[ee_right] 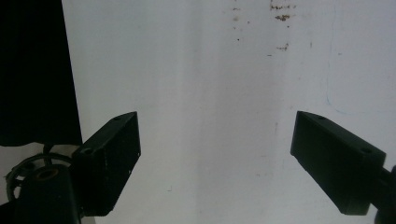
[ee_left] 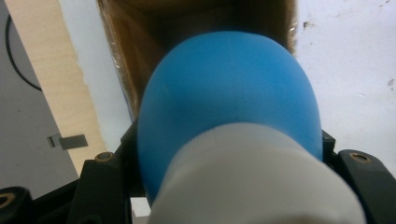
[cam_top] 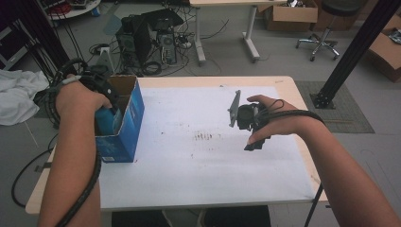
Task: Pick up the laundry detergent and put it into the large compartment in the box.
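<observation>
Two hand-held grippers were at work above the white surface [cam_top: 198, 165]. We saw the left hand-held gripper [cam_top: 105, 108] pinching a blue bottle [ee_left: 229, 98] with a white ribbed cap [ee_left: 257, 182], its jaws pressed against the bottle's sides just above the cap. The bottle hung base-first over the open mouth of the blue cardboard box [cam_top: 126, 124], which stood at the left edge of the surface; in the left gripper view the brown inner walls of the box lay directly beyond the rounded blue base. In the high view the bottle seemed partly within the box's opening, though we could not tell whether it touched the bottom. The right hand-held gripper [cam_top: 249, 126] hovered well apart over the middle of the surface, jaws spread wide with nothing between them, and only the stained white sheet lay beneath. We judged the task well advanced: the bottle had been picked up and brought to the box, while setting it down inside and letting go remained.
</observation>
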`<state>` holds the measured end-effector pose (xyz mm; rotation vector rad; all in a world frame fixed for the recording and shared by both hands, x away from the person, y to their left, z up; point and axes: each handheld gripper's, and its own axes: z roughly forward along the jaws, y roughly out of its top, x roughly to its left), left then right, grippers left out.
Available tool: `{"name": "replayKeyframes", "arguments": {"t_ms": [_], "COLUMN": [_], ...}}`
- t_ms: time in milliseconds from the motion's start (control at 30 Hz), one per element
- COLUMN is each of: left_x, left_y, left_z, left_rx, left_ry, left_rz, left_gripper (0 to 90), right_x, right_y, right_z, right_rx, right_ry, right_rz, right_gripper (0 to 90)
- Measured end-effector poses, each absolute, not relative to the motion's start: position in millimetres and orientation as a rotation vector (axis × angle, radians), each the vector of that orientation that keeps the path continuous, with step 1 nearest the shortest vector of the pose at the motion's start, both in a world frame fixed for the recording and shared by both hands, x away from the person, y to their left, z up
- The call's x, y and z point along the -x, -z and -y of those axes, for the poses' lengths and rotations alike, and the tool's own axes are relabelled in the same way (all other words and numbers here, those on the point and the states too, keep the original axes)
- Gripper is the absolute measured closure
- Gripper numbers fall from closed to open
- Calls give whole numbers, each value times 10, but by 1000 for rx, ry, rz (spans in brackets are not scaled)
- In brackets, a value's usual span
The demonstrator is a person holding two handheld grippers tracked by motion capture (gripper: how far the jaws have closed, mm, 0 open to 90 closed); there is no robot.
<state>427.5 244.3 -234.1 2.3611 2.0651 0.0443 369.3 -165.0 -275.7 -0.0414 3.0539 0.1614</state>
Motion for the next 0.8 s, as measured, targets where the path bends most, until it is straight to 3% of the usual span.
{"name": "replayKeyframes", "arguments": {"t_ms": [800], "left_x": [-4338], "left_y": [2915], "left_z": [-2484], "left_rx": [-2369], "left_ry": [-23], "left_rz": [-2095], "left_gripper": [393], "right_x": [-3691], "right_y": [2810], "right_z": [1635], "right_rx": [32], "right_ry": [-154], "right_rz": [-3064], "right_gripper": [159]}}
